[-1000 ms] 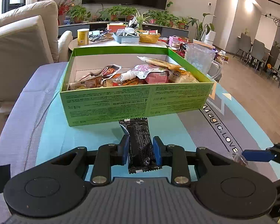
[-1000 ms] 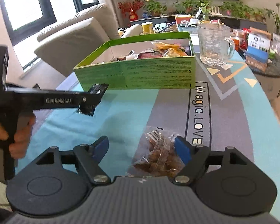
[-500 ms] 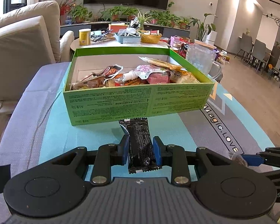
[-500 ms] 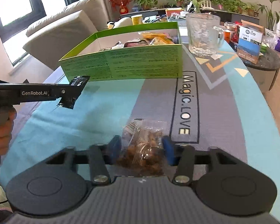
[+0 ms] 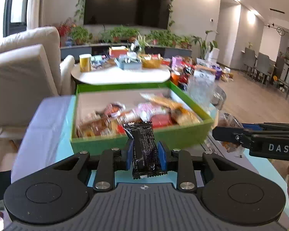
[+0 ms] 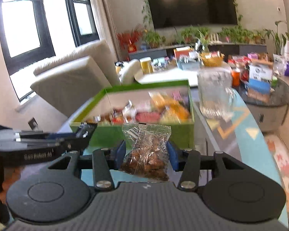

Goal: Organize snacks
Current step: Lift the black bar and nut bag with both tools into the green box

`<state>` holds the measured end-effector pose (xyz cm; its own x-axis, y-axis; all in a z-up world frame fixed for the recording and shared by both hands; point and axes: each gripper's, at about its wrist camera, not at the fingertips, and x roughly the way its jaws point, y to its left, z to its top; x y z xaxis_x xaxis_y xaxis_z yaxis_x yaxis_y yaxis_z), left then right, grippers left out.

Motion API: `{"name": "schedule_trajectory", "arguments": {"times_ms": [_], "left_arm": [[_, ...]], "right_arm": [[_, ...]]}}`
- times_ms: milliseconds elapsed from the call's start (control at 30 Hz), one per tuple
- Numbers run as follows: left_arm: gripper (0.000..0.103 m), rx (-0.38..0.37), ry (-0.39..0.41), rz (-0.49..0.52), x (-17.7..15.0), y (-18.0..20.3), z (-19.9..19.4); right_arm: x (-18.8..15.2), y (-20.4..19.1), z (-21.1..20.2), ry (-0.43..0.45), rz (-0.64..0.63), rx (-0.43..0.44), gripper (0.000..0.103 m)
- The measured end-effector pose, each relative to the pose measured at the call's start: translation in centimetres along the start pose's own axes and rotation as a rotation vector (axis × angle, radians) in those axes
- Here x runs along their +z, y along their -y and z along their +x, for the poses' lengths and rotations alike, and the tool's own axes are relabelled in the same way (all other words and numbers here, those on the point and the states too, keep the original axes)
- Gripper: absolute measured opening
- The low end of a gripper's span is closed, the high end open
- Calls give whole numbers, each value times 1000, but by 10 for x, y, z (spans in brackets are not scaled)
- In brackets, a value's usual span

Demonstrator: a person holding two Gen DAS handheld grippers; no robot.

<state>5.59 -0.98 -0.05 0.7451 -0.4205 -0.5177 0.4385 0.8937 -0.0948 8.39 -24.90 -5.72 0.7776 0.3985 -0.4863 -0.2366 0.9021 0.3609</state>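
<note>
A black wrapped snack bar (image 5: 143, 150) stands upright between the blue pads of my left gripper (image 5: 146, 155), which is shut on it, lifted in front of the green box (image 5: 175, 134). My right gripper (image 6: 145, 155) is shut on a clear bag of brown snacks (image 6: 146, 150), also raised off the table before the green box (image 6: 113, 134). The box is open on top and holds several mixed snack packets. Each gripper shows in the other's view: the right gripper (image 5: 229, 134) at the right edge, the left gripper (image 6: 84, 132) at the left edge.
A clear glass mug (image 6: 214, 94) stands right of the box on the teal and grey tablecloth (image 6: 240, 138). A beige sofa (image 5: 23, 77) lies to the left. Behind the box a white round table (image 5: 121, 75) carries a yellow can, baskets and packets. A dark round table (image 6: 269, 100) sits at right.
My right gripper closed on the clear snack bag and lifted it off the tablecloth. Both grippers rose toward the box, so its inside shows more from above. The left keeps its bar.
</note>
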Motion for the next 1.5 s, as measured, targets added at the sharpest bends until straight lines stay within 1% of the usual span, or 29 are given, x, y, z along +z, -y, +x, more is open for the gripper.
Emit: {"name": "schedule_trajectory", "arguments": {"times_ms": [167,300,500,600,833,967,1167,1200,1233,1267,1300,1367,1400,1500], "left_arm": [[26,33,55,-5,22,-6,8],[26,50,71,-5,33,-12,20],[26,67,62,-26,43,-25,42],[26,74,49,-41,45,-33,56],[26,87,4,-54,40,-47,81],[26,89,-9,-64,40,-53,92],[27,84,-7,-73,43,-56,103],[31,85,-5,-76,43,-57,104],[34,87,-3,-75,43,-57,105],[45,92,-1,-73,44,-57,106],[52,102,3,-69,43,-56,105],[53,112,19,-52,41,-53,103],[53,111,21,-42,40,-52,102],[53,104,9,-44,38,-50,99]], "right_arm": [[20,-5,20,35,2,25,49],[31,-7,34,46,-3,36,49],[44,-7,52,58,-2,41,49],[49,-2,65,63,35,46,49],[54,6,101,18,101,45,49],[55,1,112,1,89,47,49],[55,-2,126,-14,86,43,49],[55,-2,127,-11,90,41,50],[56,-2,128,-4,94,38,53],[56,-4,130,2,96,33,53],[56,-4,130,5,99,19,53],[55,-3,127,24,118,-4,54],[53,-1,124,30,126,0,54],[51,1,118,14,143,7,54]]}}
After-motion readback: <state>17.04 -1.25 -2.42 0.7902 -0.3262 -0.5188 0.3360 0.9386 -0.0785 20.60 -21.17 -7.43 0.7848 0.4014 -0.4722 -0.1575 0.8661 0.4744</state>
